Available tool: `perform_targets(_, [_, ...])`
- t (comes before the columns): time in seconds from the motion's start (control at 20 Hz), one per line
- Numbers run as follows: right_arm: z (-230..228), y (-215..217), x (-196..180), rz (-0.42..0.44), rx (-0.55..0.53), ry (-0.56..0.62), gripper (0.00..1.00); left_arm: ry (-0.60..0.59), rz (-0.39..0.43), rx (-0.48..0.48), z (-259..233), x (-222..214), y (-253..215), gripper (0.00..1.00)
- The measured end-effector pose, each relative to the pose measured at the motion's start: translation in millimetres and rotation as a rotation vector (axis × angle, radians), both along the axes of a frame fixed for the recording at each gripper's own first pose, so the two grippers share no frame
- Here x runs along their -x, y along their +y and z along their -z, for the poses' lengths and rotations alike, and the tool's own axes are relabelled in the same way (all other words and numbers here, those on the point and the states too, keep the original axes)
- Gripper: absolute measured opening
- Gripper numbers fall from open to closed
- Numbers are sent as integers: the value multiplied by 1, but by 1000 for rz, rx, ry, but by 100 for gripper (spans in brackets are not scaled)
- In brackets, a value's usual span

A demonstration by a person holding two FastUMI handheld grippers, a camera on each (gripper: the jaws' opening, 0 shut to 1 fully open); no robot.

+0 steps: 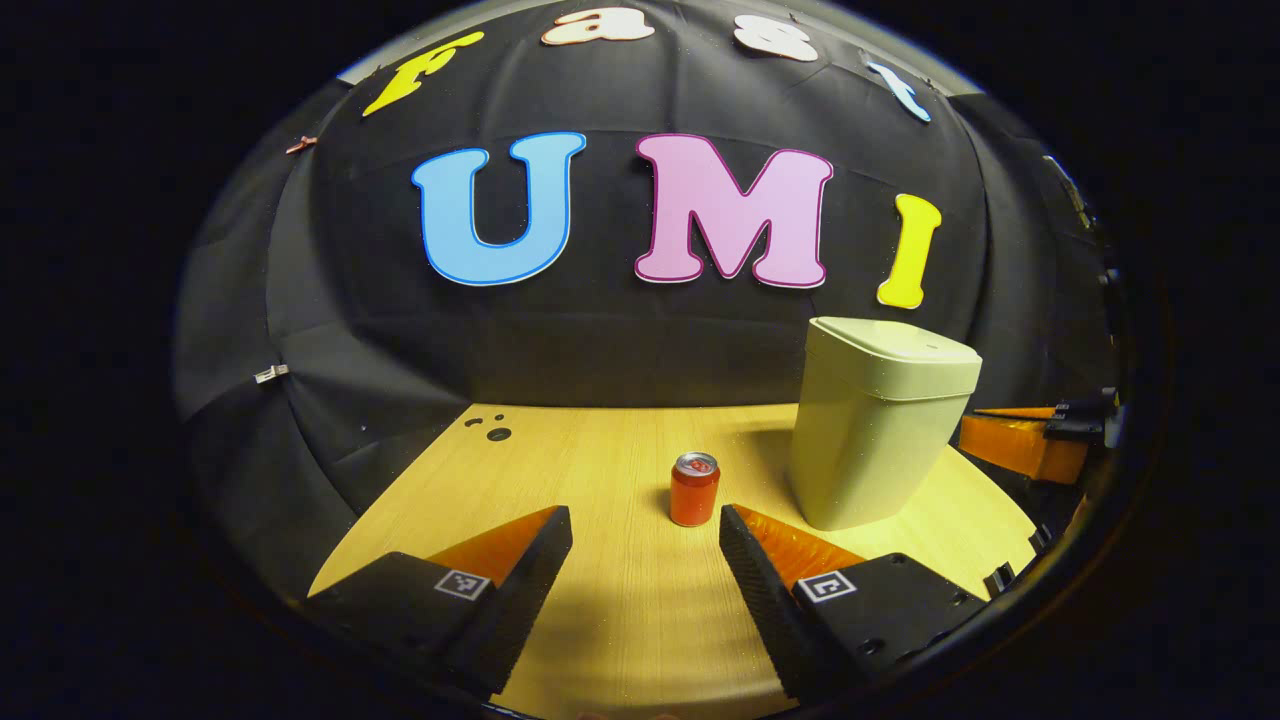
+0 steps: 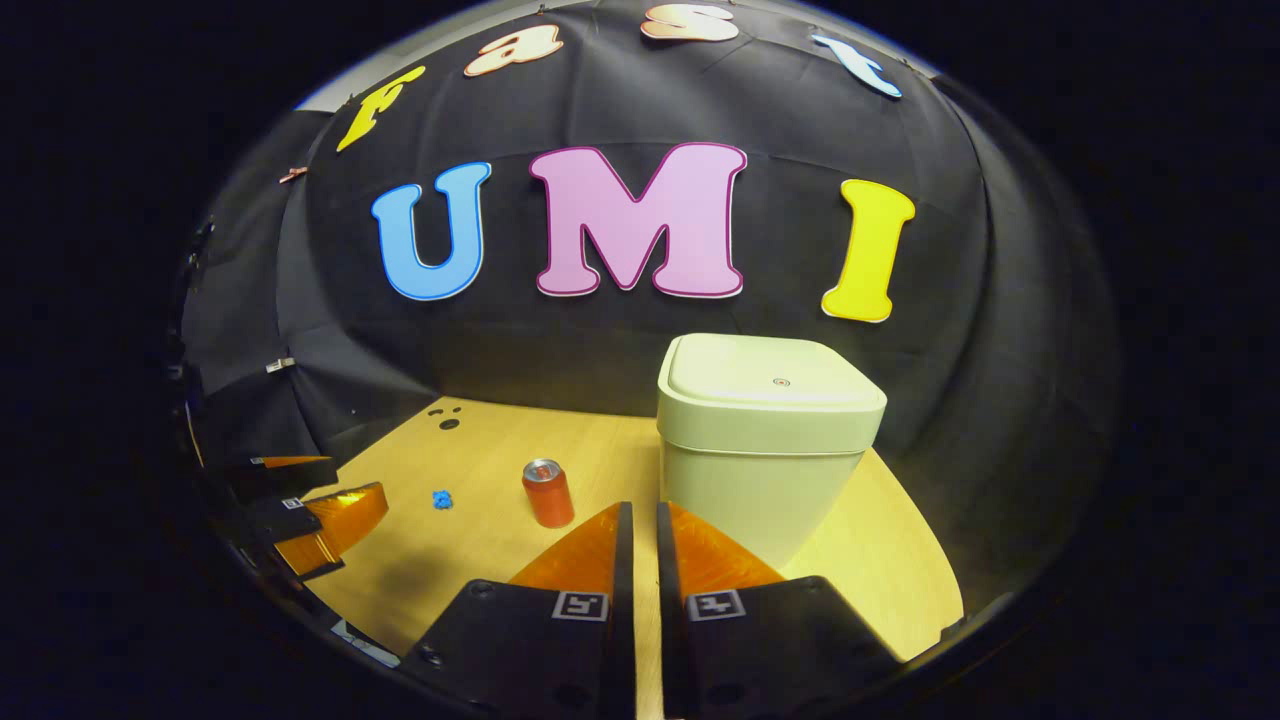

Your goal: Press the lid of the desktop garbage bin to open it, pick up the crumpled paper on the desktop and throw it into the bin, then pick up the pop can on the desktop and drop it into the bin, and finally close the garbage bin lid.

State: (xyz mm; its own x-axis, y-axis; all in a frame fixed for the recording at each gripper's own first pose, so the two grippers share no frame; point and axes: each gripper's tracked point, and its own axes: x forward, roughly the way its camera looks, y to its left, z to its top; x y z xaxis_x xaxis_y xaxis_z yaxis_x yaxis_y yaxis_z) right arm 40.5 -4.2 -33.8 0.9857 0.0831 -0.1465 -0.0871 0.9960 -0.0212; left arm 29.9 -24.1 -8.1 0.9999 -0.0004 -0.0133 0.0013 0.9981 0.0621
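The pale green plastic garbage bin (image 2: 770,440), lid down, stands on the wooden desk (image 2: 480,540) just ahead of the right tool (image 2: 636,545), whose fingers are nearly clenched on nothing. Pressing squarely on the lid's top should pop it. The left tool (image 1: 645,545) is released, the red pop can (image 1: 694,489) just ahead between its fingers. A small blue scrap (image 2: 442,499), perhaps the paper, lies left of the can.
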Motion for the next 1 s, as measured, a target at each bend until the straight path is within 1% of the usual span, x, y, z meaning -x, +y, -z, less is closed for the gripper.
perform_targets(0.05, [-2,2,7,-11,-7,5,7,1,0,1,1,1,0,95])
perform_targets(0.1, [1,4,5,-18,-15,12,7,2,0,1,0,0,0,96])
perform_targets(0.15, [2,6,9,-27,-27,22,6,2,0,1,1,1,0,99])
perform_targets(0.2, [4,7,8,-40,-42,27,5,4,0,2,2,1,0,96])
perform_targets(0.3, [3,6,7,-54,-56,29,5,9,-2,1,3,2,0,96])
perform_targets(0.5, [-10,-1,2,-58,-45,31,5,22,-2,1,8,3,0,96])
perform_targets(0.7, [-36,-20,-12,-19,-21,-1,5,39,-12,4,11,1,3,96])
perform_targets(1.0, [-62,-54,-38,51,-52,-37,5,41,-73,21,12,2,22,96])
